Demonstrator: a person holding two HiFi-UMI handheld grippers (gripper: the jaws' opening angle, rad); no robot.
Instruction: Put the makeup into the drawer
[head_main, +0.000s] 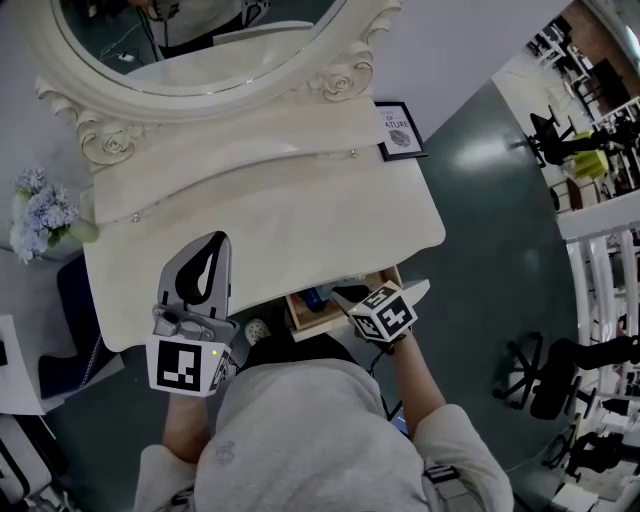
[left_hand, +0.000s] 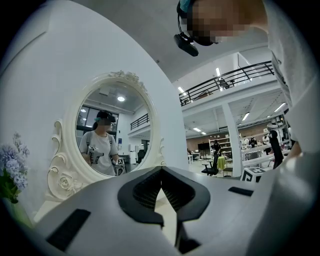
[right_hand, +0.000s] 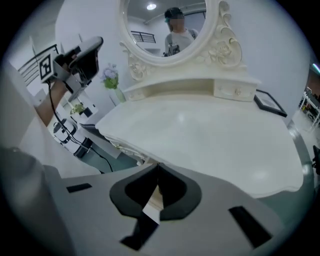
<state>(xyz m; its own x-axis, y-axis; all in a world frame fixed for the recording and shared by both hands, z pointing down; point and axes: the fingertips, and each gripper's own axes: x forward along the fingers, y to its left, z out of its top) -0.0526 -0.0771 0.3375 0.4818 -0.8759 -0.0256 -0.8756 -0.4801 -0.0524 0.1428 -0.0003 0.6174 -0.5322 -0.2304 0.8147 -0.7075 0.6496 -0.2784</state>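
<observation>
1. A white dressing counter (head_main: 300, 220) with carved edges stands against the wall. It carries an oval mirror (head_main: 200, 30) in an ornate white frame.
2. A small black-framed picture (head_main: 400, 130) leans at the counter's back right corner. A bunch of pale blue flowers (head_main: 40, 210) stands just off its left end.
3. Under the counter's front edge, right of centre, a wooden drawer (head_main: 296, 312) is pulled open.
4. The makeup (head_main: 313, 298), a small blue item, lies inside the drawer near its left wall. The head view shows too little of it to tell its shape.
5. The right tongs (right_hand: 158, 167) hang over the open drawer, tilted downward. Their jaws are pressed together with nothing between them. Past their tips the right gripper view shows the counter's front edge and its bare white top.
6. The left tongs (left_hand: 161, 169) are held level above the counter's front left part, pointing toward the mirror. Their jaw tips meet and they carry nothing.
7. The two tongs are well apart. The left pair shows high at the left of the right gripper view, with its marker cube toward the camera.
8. The person in a grey top (head_main: 310, 430) stands close against the counter's front and is reflected in the mirror.
</observation>
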